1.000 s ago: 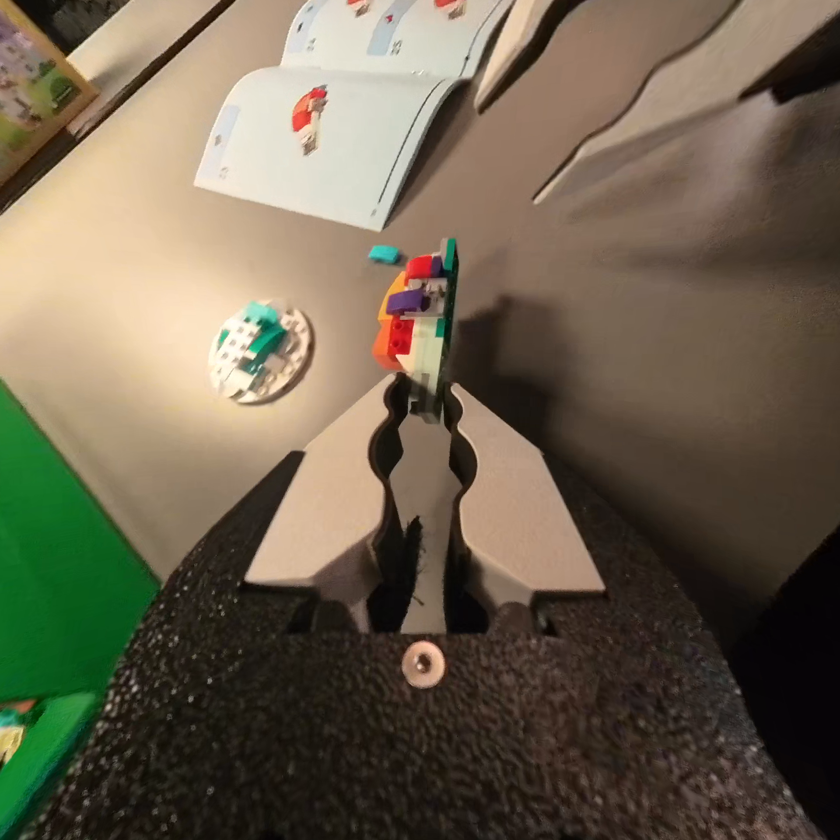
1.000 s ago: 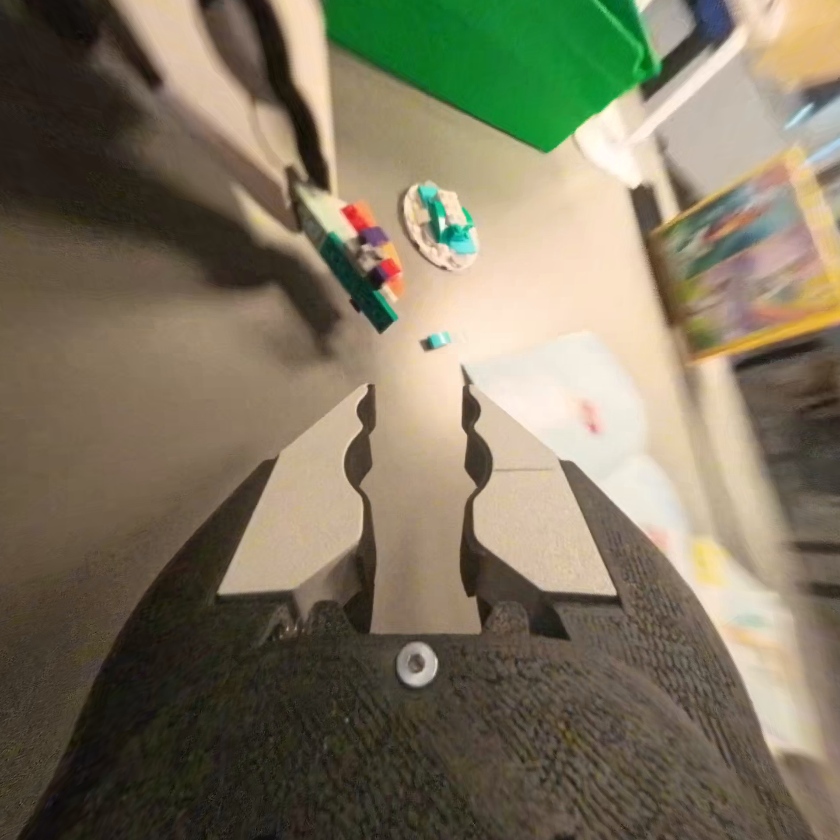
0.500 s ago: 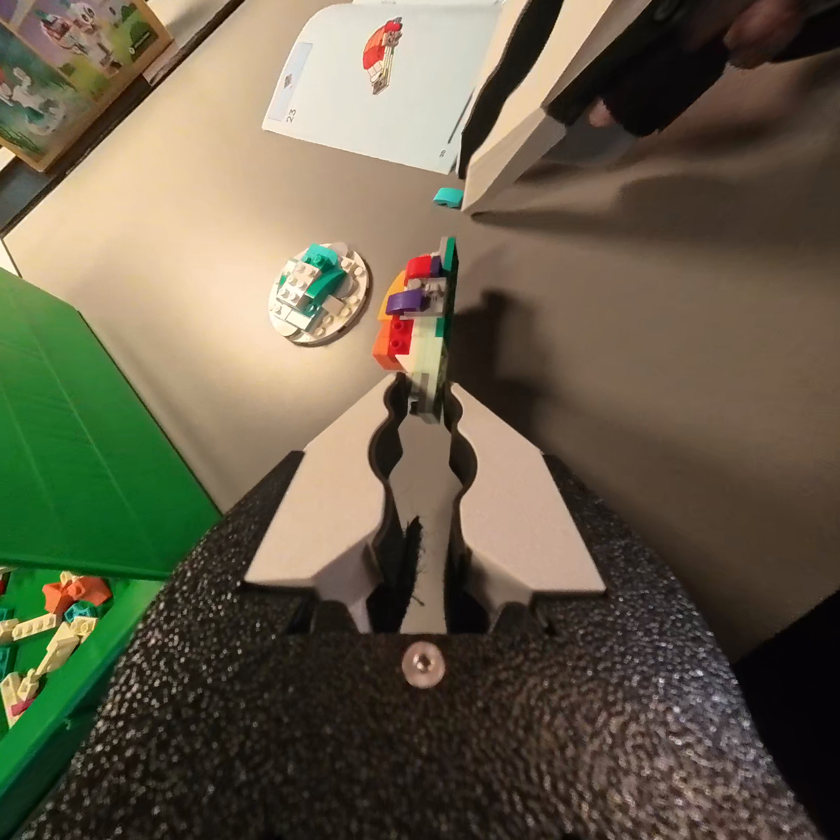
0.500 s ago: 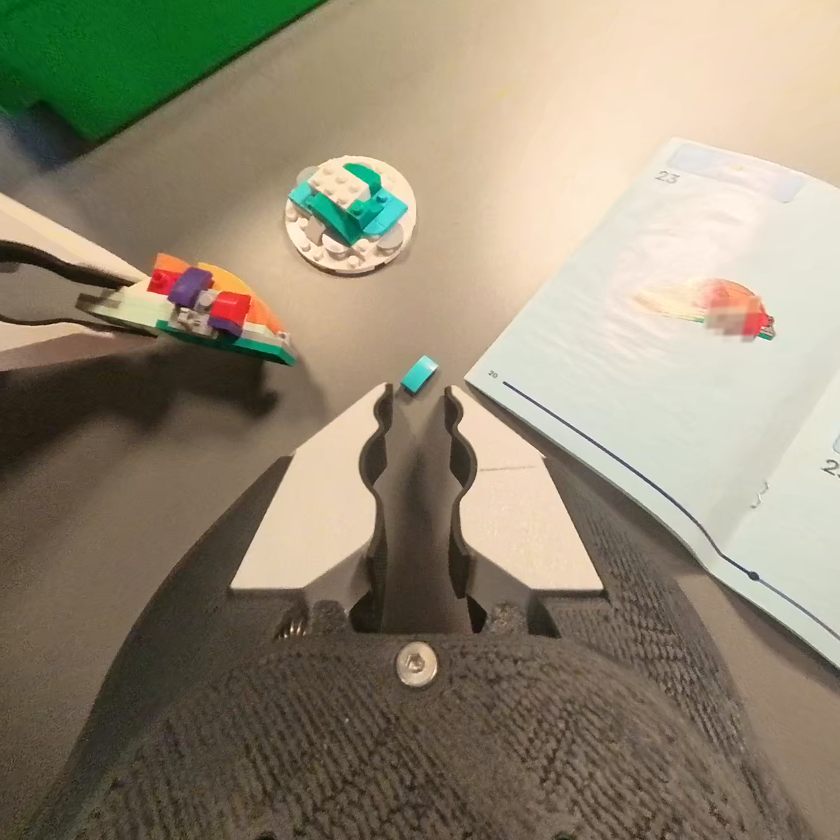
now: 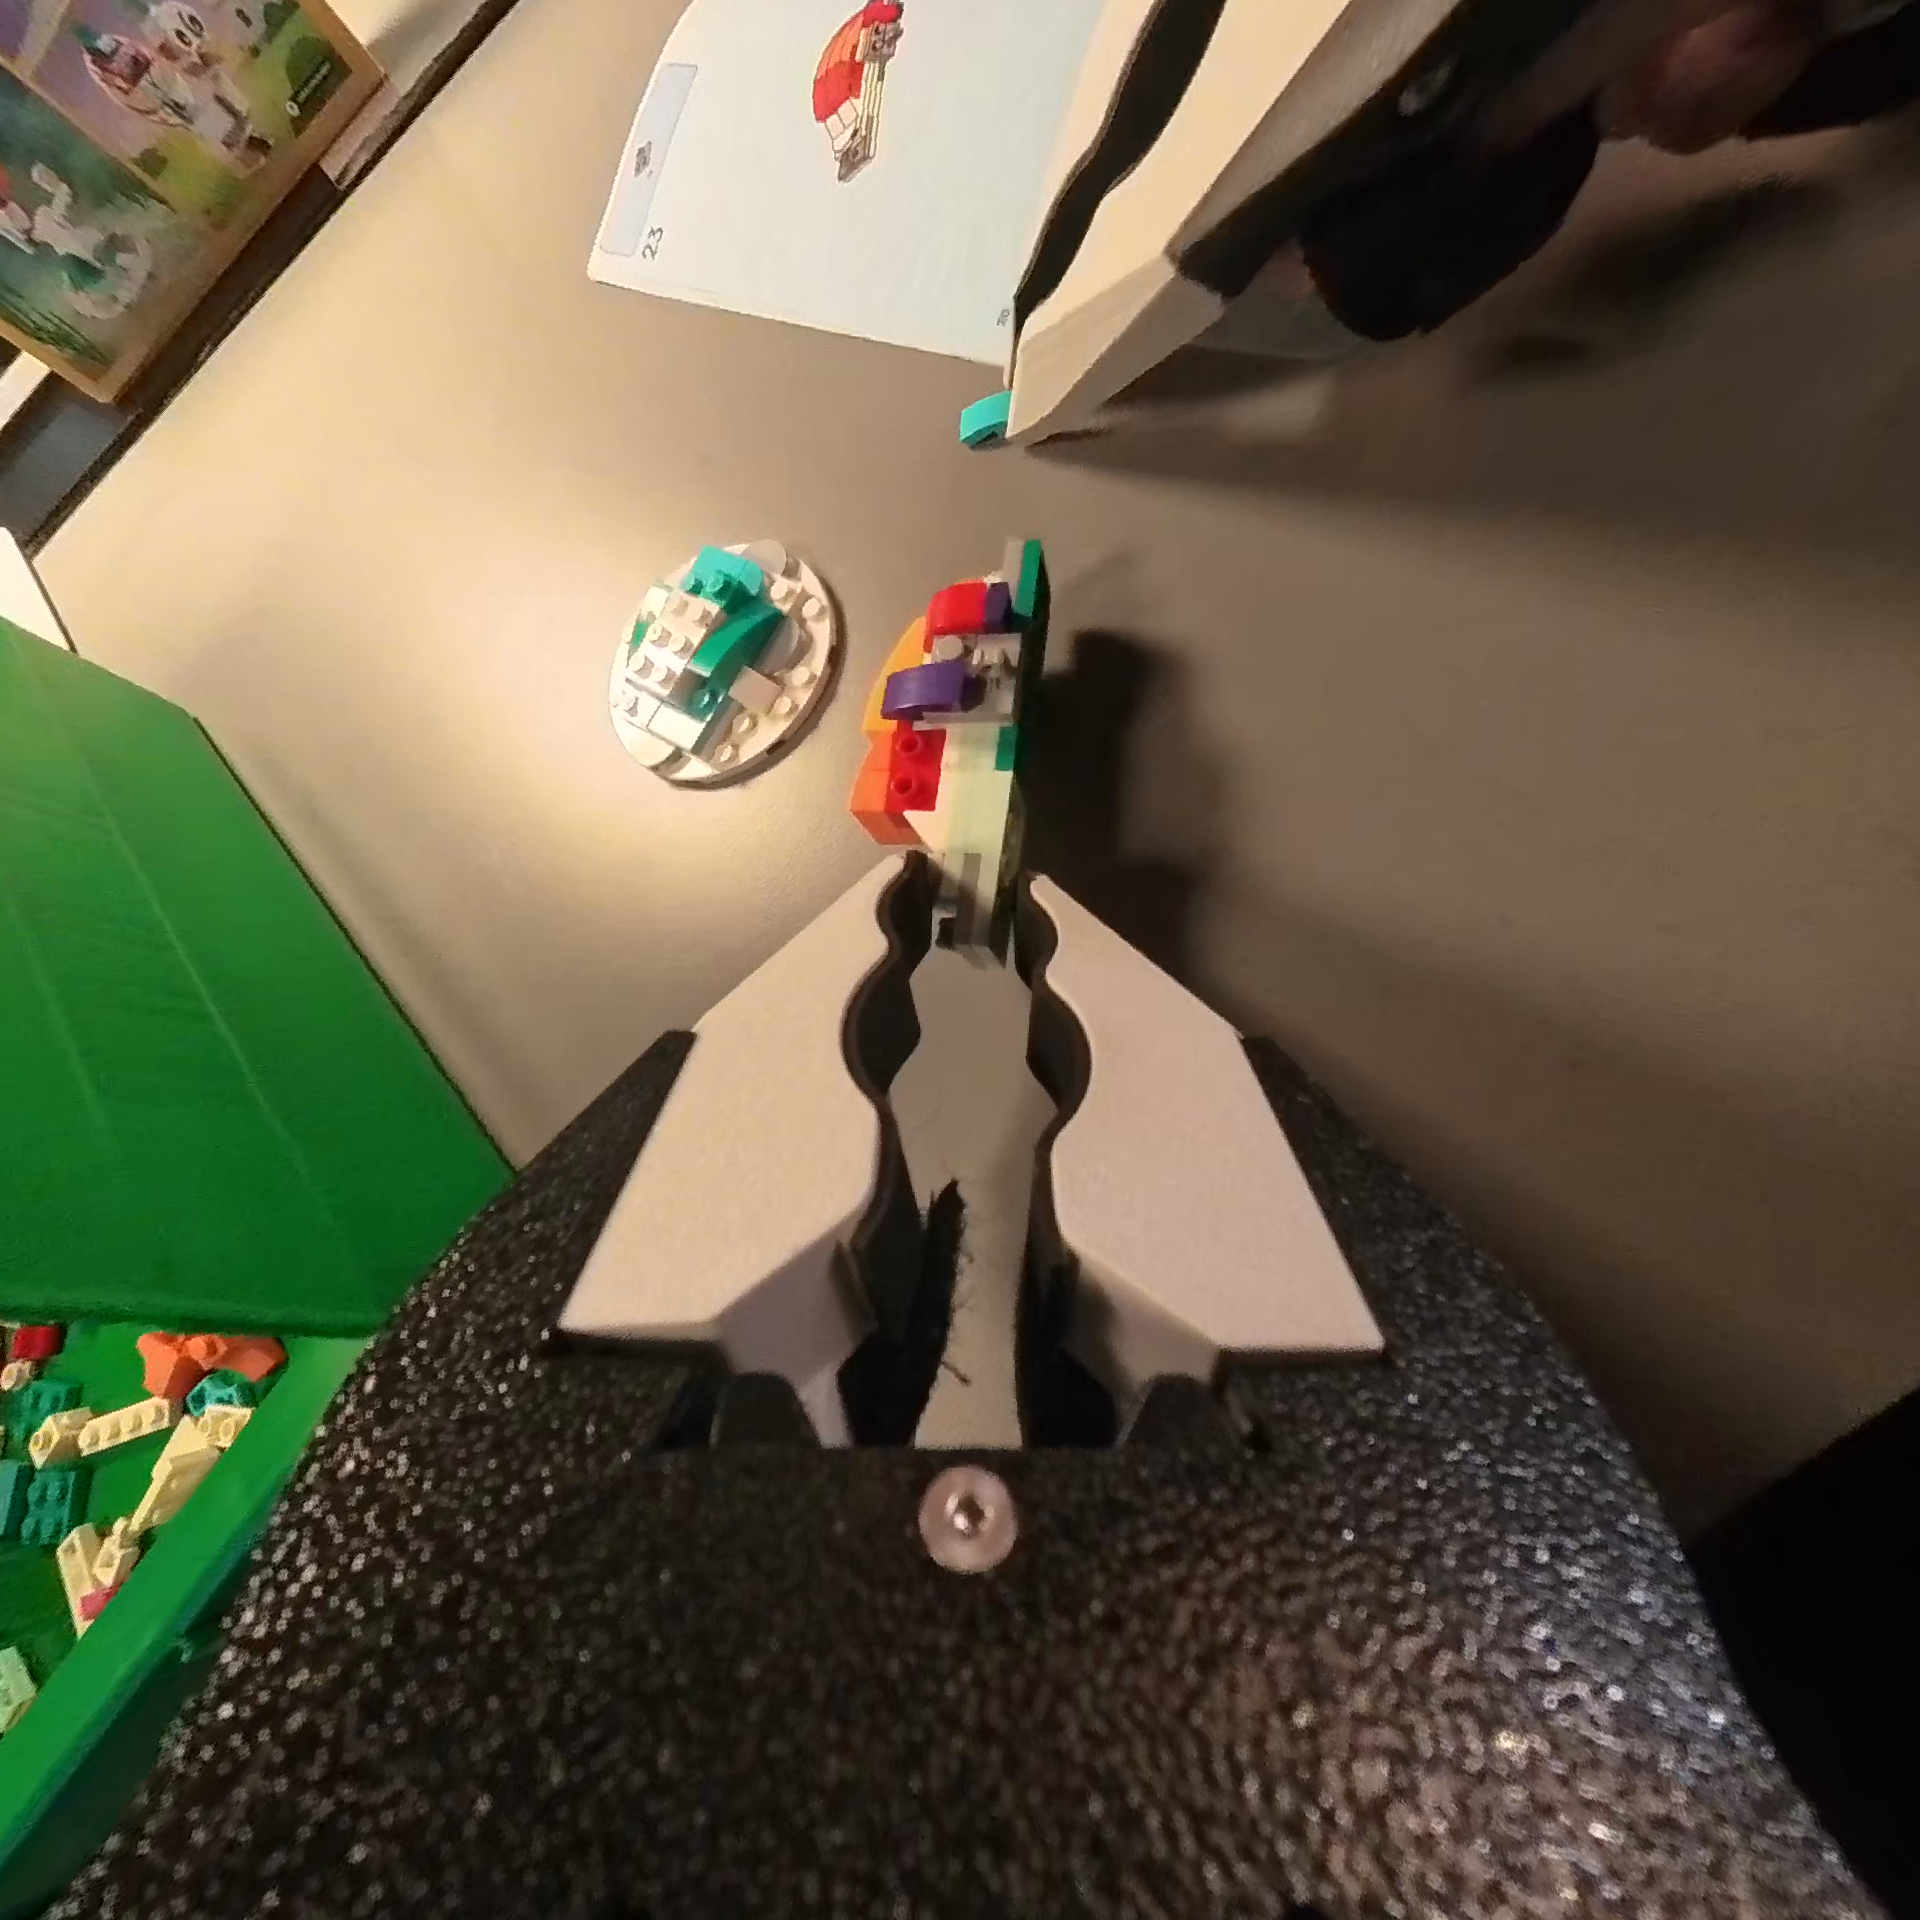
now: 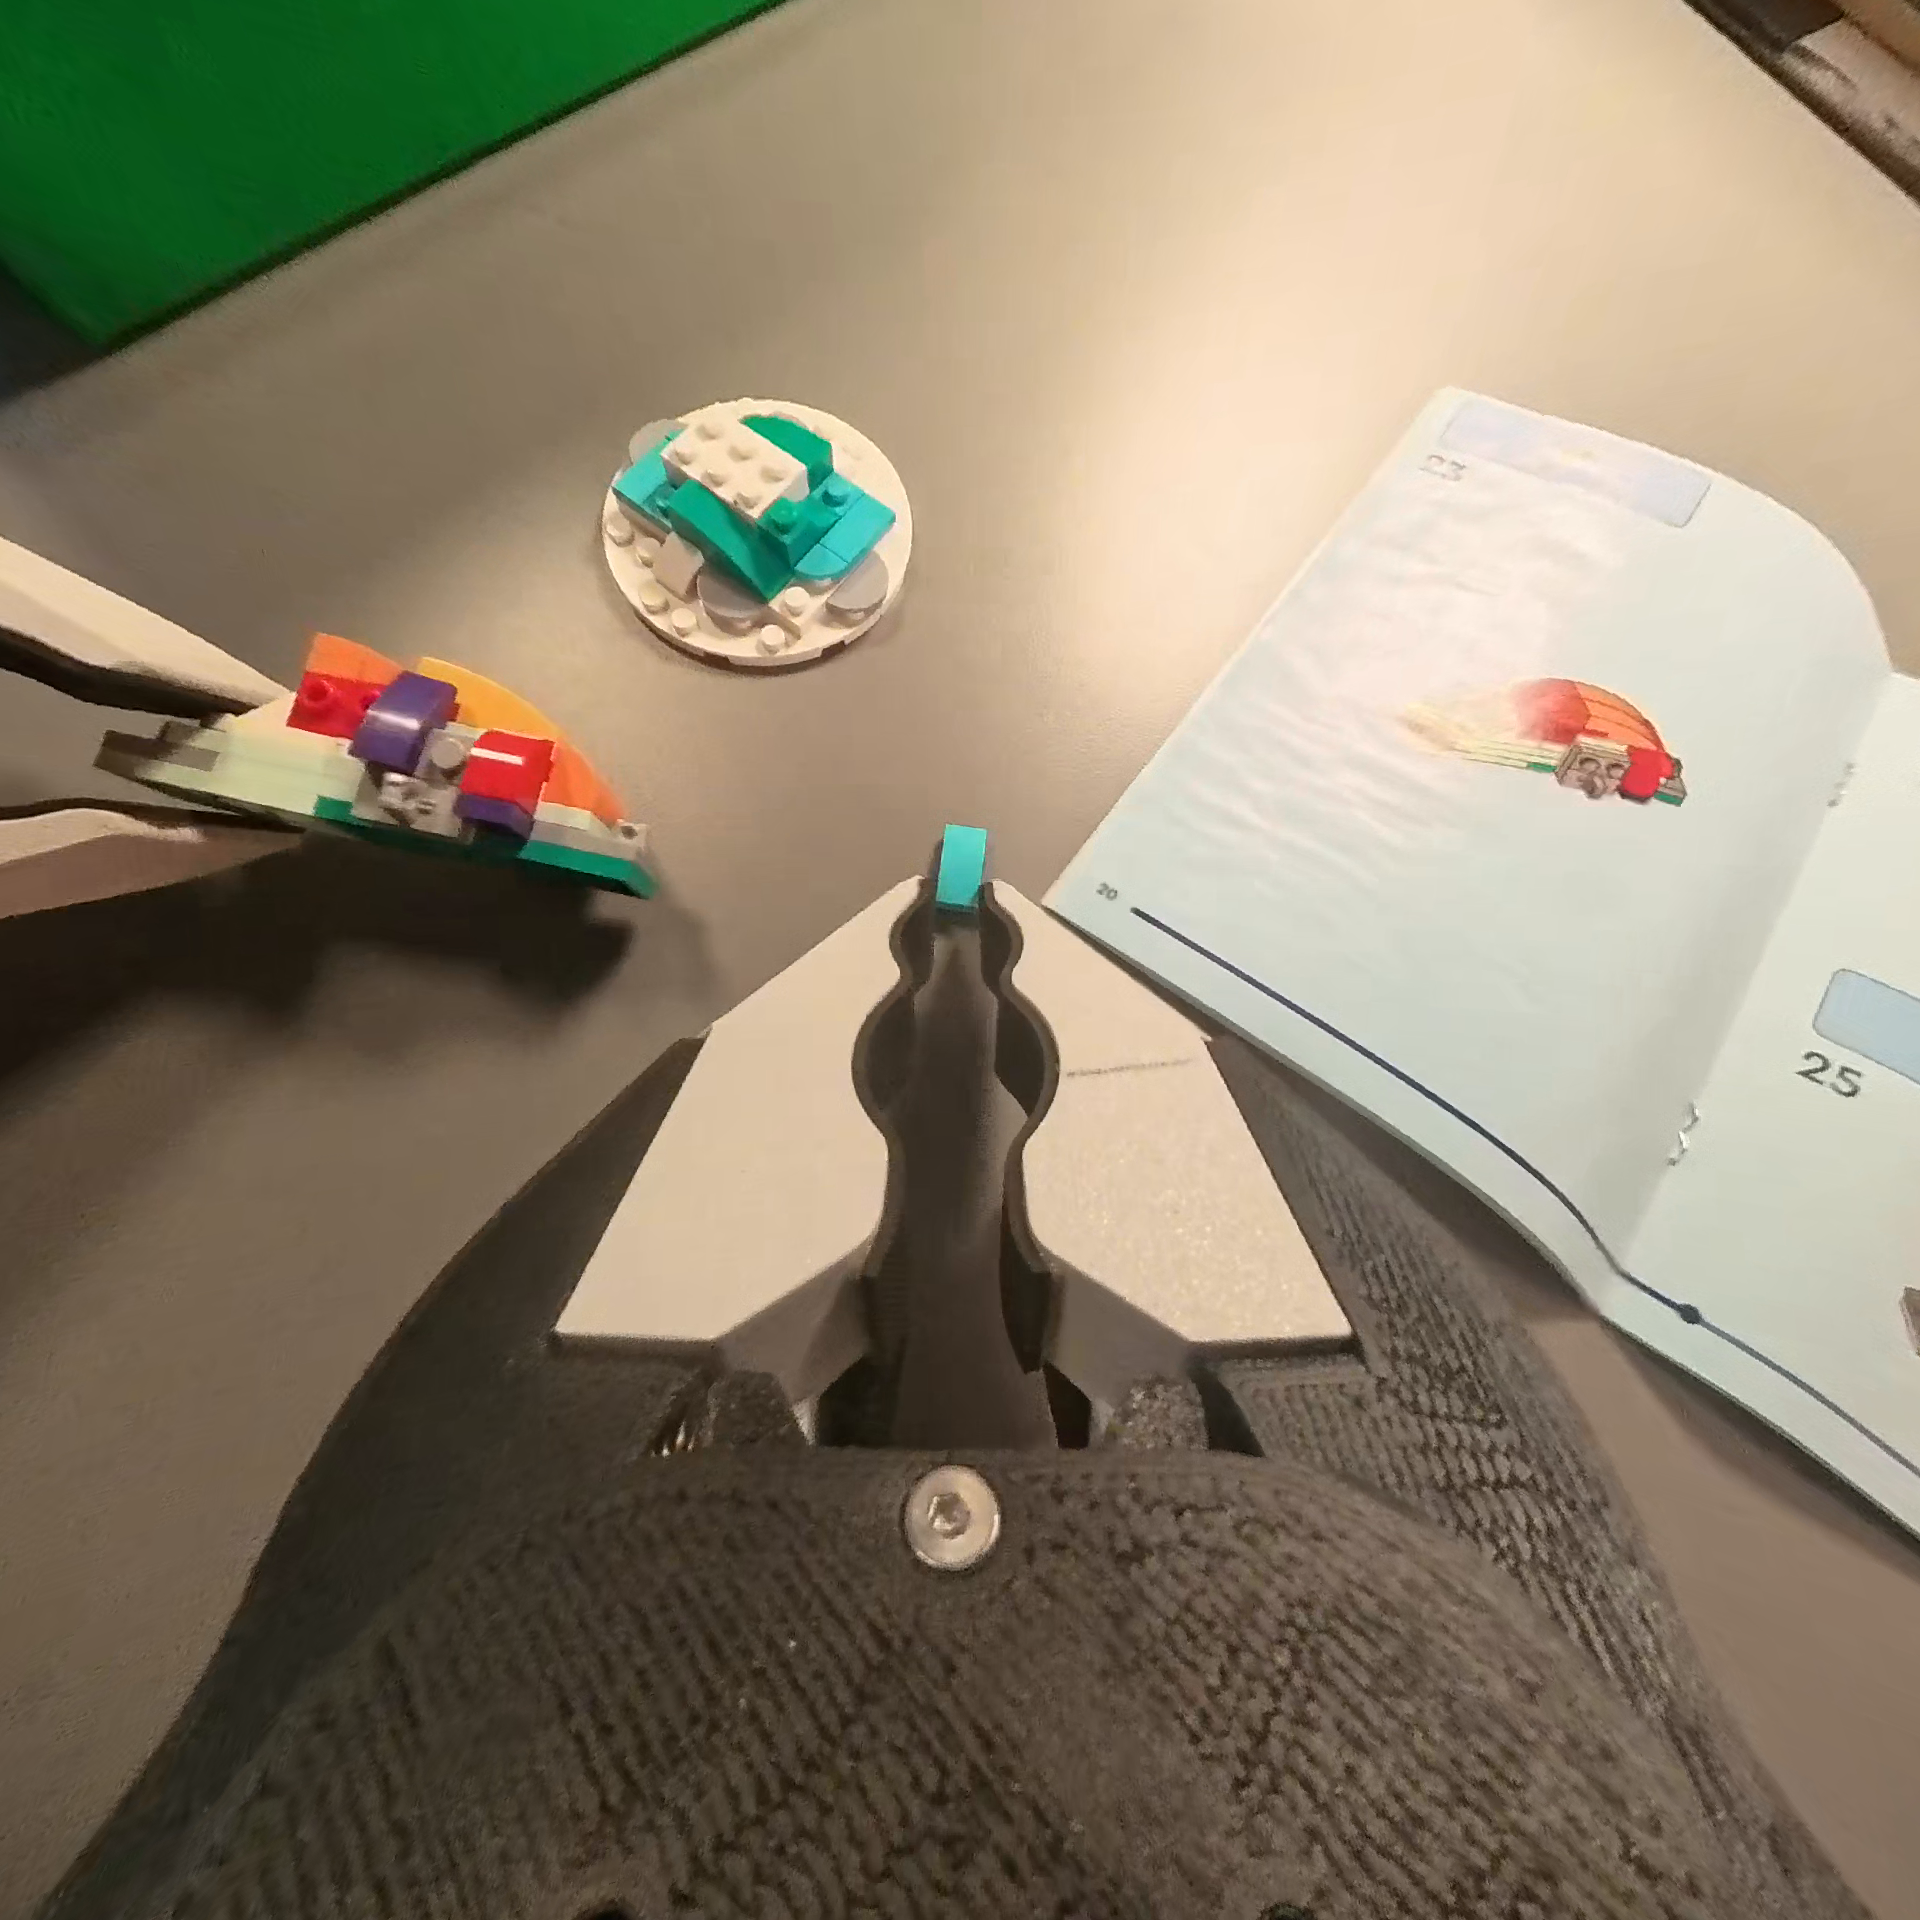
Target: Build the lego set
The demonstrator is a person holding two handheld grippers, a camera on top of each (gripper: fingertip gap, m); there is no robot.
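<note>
My left gripper (image 5: pixel 971 899) is shut on the pale end of a multicoloured lego model (image 5: pixel 961 717) with orange, red, purple and green parts, and holds it above the table. The model also shows in the right wrist view (image 6: pixel 416 758), held from the left. My right gripper (image 6: pixel 958 896) is shut on a small teal brick (image 6: pixel 961 864) at its tips, just above the table. In the left wrist view the right gripper (image 5: pixel 1013 416) sits at the upper right with the teal brick (image 5: pixel 982 421) at its tip.
A round white plate with a teal and white build (image 6: pixel 756 545) lies on the grey table (image 6: pixel 1143 260). An open instruction booklet (image 6: pixel 1507 831) lies to the right. A green bin (image 5: pixel 125 1039) holds several loose bricks (image 5: pixel 104 1455). The set's box (image 5: pixel 135 177) stands at the table's edge. My hands' fingertips stand some 12 cm from each other.
My right gripper swung in over the teal brick, closed on it and now grips it. My left gripper kept its hold on the model and drew back a little.
</note>
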